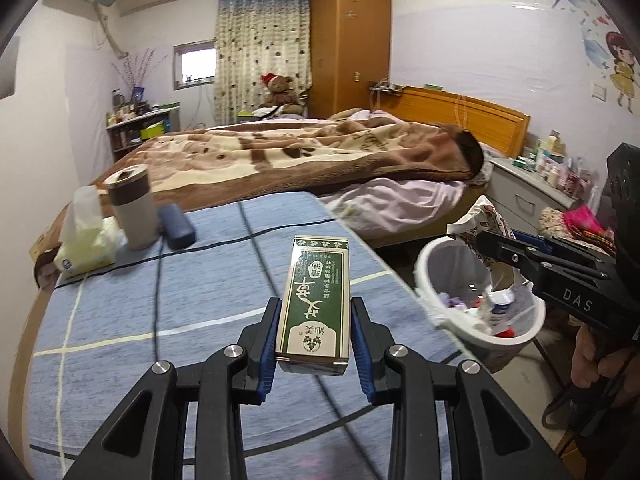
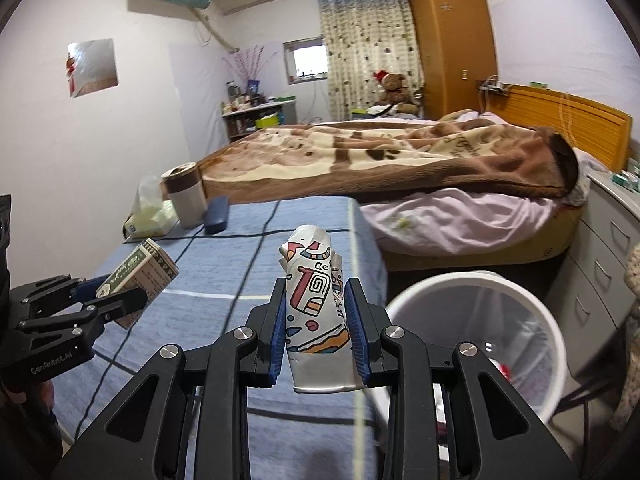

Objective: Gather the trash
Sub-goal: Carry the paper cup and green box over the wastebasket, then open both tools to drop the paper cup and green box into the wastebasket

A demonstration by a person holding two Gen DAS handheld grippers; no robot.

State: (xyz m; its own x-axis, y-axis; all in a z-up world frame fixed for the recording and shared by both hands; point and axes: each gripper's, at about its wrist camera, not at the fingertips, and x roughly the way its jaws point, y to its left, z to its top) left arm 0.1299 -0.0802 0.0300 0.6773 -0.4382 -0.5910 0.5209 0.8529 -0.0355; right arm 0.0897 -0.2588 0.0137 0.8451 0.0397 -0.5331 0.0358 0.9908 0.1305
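my left hand-held gripper (image 1: 316,336) clamps the green box (image 1: 316,304), my right hand-held gripper (image 2: 318,320) the crumpled wrapper (image 2: 316,304), neither yet dropped in the bin (image 2: 520,280) to my right.

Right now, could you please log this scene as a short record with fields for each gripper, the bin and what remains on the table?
left gripper: shut on green box, above the blue checked table
right gripper: shut on crumpled patterned wrapper, near the table's edge
bin: white, lined, beside the table, already holding some trash
table items: tissue pack, tumbler, dark blue case, at the far end
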